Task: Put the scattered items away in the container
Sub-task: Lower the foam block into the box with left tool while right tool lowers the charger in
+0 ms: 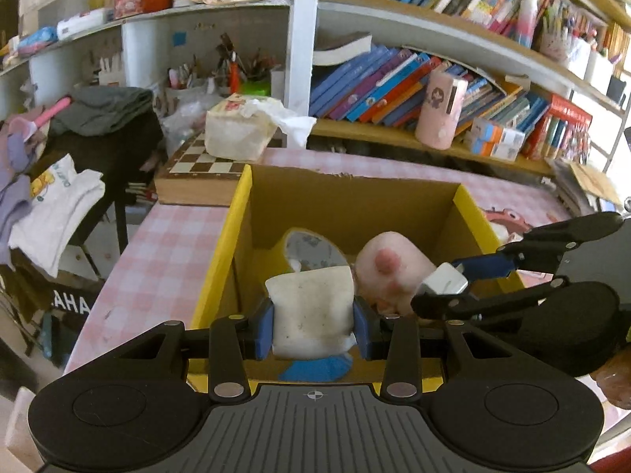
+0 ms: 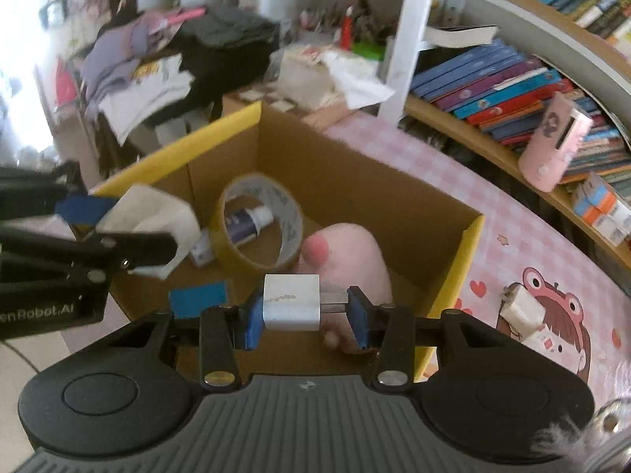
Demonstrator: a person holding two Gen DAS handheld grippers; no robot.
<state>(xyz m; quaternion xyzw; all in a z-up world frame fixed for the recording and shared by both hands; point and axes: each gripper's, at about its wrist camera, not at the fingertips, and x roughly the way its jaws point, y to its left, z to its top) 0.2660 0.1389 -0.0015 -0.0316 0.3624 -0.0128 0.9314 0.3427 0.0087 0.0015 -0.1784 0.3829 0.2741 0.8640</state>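
An open cardboard box with yellow edges (image 1: 236, 213) (image 2: 469, 252) stands on the pink checked table. Inside lie a roll of tape (image 1: 311, 250) (image 2: 256, 220), a pink plush toy (image 1: 390, 268) (image 2: 347, 252) and a small tube (image 2: 248, 220) seen through the roll. My left gripper (image 1: 313, 325) (image 2: 118, 224) is shut on a white tissue pack (image 1: 311, 311) (image 2: 154, 213), over the box's near side. My right gripper (image 2: 305, 311) (image 1: 445, 287) is shut on a white charger plug (image 2: 292, 301) (image 1: 443, 282), above the plush toy.
Another white plug (image 2: 522, 309) lies on the table's cartoon print right of the box. A chessboard box (image 1: 197, 173) with a tissue box (image 1: 240, 130) on it stands behind. Bookshelves (image 1: 414, 90) line the back wall; a pink cylinder (image 1: 439, 110) stands there. Clothes (image 1: 59, 181) are piled at the left.
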